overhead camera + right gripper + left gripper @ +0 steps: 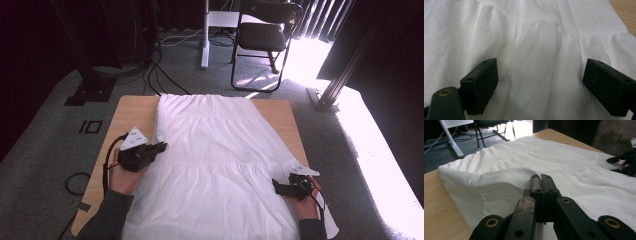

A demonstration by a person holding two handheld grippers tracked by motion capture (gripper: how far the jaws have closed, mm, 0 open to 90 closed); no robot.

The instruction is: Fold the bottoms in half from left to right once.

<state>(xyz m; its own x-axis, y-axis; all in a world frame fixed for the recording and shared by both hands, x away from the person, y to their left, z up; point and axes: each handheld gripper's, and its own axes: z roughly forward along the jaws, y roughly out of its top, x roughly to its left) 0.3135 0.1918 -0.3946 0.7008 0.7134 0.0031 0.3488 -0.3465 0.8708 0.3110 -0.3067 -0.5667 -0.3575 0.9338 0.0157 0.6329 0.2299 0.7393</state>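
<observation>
While white garment (215, 150) covers table (132, 107), left tongs (541, 178) pinching its fold, right tongs (539, 82) spread.

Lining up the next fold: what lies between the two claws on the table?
In the high view, only white gathered cloth spans between the left claw and the right claw.

Your white garment (220, 165) lies spread flat over most of the wooden surface (131, 107), tiered with gathered seams, its left edge lifted into a fold, hem hanging off the near side.
</observation>
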